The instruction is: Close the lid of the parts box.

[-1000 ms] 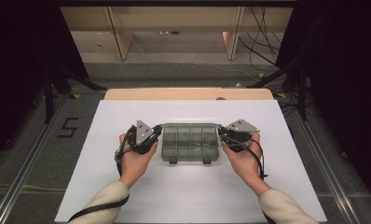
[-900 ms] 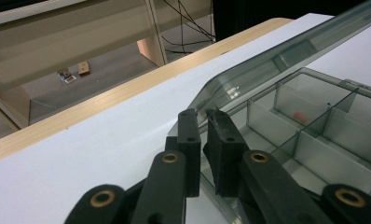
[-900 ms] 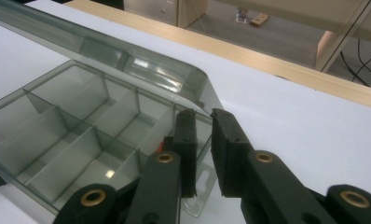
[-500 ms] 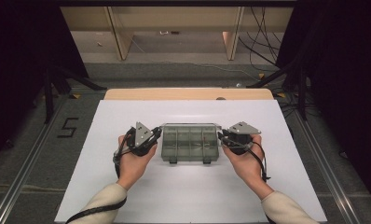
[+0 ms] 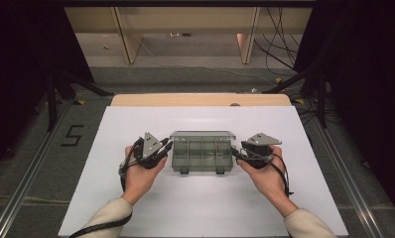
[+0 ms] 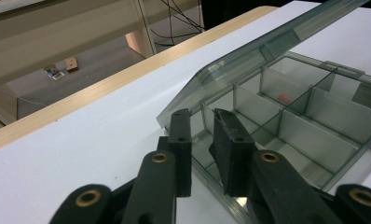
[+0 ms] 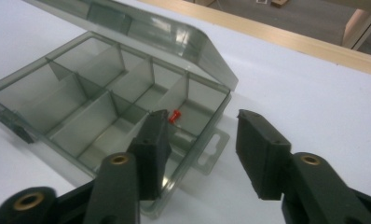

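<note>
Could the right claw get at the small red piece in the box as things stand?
Probably yes. The lid is up, the red piece lies uncovered in an end compartment of the box just ahead of the right claw, whose jaws have just been opening. The compartment walls look tight, though.

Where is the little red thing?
In the right tongs view, the red thing lies inside the open box, in a compartment at the end nearest those tongs.

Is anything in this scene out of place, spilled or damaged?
Nothing looks spilled or broken. The smoky transparent plastic compartment box sits square on the white table top, its lid raised. One small red item lies alone in an end compartment; the other compartments look empty.
</note>
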### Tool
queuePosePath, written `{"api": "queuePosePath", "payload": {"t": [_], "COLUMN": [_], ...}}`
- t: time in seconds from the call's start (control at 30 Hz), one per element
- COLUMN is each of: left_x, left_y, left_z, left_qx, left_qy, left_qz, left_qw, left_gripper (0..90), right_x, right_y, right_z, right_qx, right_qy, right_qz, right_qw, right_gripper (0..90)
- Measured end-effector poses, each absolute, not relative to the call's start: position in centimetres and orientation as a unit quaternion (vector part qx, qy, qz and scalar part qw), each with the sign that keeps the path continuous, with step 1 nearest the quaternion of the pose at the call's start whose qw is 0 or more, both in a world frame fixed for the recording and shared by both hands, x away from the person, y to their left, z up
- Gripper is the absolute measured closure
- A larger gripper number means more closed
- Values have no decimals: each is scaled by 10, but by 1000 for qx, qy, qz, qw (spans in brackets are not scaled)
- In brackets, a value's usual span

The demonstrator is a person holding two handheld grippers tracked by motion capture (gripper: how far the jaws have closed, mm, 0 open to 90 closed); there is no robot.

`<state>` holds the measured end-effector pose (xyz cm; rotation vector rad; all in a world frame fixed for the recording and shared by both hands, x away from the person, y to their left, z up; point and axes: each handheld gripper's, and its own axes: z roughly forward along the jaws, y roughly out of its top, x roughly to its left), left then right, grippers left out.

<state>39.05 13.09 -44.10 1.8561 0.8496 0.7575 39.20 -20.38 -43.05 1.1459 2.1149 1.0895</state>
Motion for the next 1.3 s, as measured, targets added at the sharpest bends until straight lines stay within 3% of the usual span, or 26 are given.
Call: {"api": "queuePosePath", "payload": {"t": [0.27, 0.53, 0.63, 0.73, 0.87, 0.93, 1.03, 1.2, 1.3], "left_x": [386, 380, 379, 380, 383, 386, 388, 388, 387], "left_y": [134, 141, 146, 152, 160, 165, 171, 176, 172], "left_z": [-440, -437, -436, -434, -427, -422, -418, -413, -410], "left_qx": [762, 780, 783, 785, 782, 779, 769, 753, 751], "left_qy": [339, 336, 334, 332, 338, 343, 353, 405, 407], "left_qz": [294, 248, 244, 239, 228, 227, 223, 227, 235], "left_qw": [467, 466, 464, 466, 472, 474, 485, 467, 463], "left_gripper": [670, 288, 215, 170, 165, 183, 294, 719, 867], "right_x": [390, 391, 393, 396, 399, 400, 401, 401, 402], "right_y": [-212, -229, -236, -241, -248, -250, -251, -247, -243], "right_z": [-430, -430, -431, -427, -422, -419, -415, -404, -401], "right_qx": [424, 438, 451, 459, 462, 464, 455, 442, 437], "right_qy": [774, 774, 768, 763, 753, 753, 751, 751, 755], "right_qz": [407, 402, 402, 405, 413, 413, 425, 442, 446], "right_qw": [235, 220, 214, 209, 220, 219, 220, 213, 202], "right_gripper": [424, 344, 330, 339, 455, 545, 683, 874, 900]}}
